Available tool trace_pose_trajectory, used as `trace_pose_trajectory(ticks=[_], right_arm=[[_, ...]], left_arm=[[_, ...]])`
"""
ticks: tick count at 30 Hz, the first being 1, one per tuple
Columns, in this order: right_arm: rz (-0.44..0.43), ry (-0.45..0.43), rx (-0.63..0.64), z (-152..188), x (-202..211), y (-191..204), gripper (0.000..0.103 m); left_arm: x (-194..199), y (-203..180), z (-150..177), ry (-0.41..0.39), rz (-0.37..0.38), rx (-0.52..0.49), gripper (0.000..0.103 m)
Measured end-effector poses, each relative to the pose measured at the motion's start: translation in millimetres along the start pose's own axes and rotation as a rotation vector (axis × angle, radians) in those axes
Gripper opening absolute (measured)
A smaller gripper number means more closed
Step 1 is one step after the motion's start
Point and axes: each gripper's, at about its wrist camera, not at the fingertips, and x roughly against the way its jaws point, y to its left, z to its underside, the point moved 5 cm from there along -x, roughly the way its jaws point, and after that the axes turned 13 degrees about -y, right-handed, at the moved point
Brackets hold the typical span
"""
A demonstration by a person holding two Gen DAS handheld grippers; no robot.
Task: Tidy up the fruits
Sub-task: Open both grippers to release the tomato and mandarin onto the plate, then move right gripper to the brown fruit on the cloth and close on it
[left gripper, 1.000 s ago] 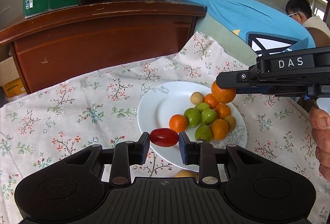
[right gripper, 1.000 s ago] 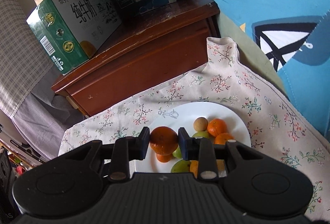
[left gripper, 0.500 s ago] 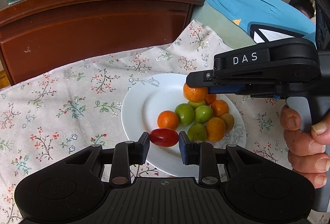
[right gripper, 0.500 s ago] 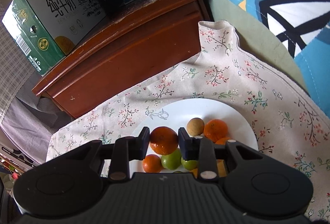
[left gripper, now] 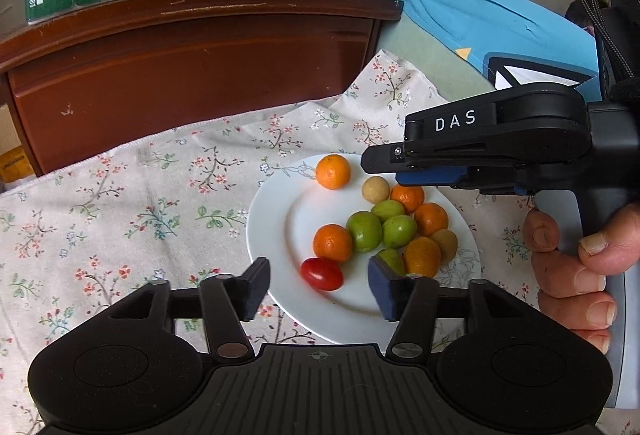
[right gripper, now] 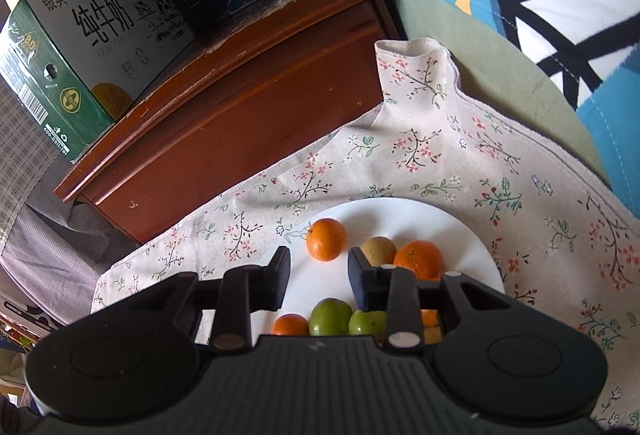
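The flowered cloth covers the desk and runs wide and bare to the left of the plate; its far edge meets the brown wooden cabinet, and on the right it ends at a green and blue cushion. Cartons sit on the cabinet top, cut off by the frame.

The white plate has a bare left half. Its near rim is hidden behind the left tool, whose jaws stand wide apart and hold nothing. The red tomato lies on the plate between those jaws, touching neither.

The right tool is likewise spread and grips nothing; in the left view it reaches in side-on above the plate's far right rim. The lone orange rests on the plate's far edge just ahead of its fingertips, apart from the heap.

That heap of oranges and green fruits fills the plate's right half; the right tool's body hides part of it.
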Motion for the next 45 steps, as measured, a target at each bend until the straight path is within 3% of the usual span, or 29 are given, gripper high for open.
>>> trace_pose_trajectory(ticks=[4, 7, 19, 29, 45], right_arm=[[-0.012, 0.001, 0.012, -0.7, 7.6, 5.7, 0.033], [-0.026, -0.002, 0.033, 0.4, 17.5, 12.8, 0.033], [-0.046, 0.06, 0.034, 35.9, 59.0, 27.9, 0.033], [-0.015, 0.193, -0.032, 97.4, 63.1, 38.0, 0.033], [0.083, 0.143, -0.072, 104.9, 42.9, 37.2, 0.033]], left_arm=[[19.5, 9.2, -6.0, -0.012, -0.051, -0.03, 0.071], [34.4, 21.2, -9.8, 0.001, -0.114, -0.034, 0.081], [88.6, 53.2, 7.5, 0.013, -0.218, -0.039, 0.087], [93.7, 65.3, 0.6, -0.008, -0.228, 0.008, 0.087], [95.1, 74.2, 6.5, 0.019, -0.251, 0.022, 0.089]])
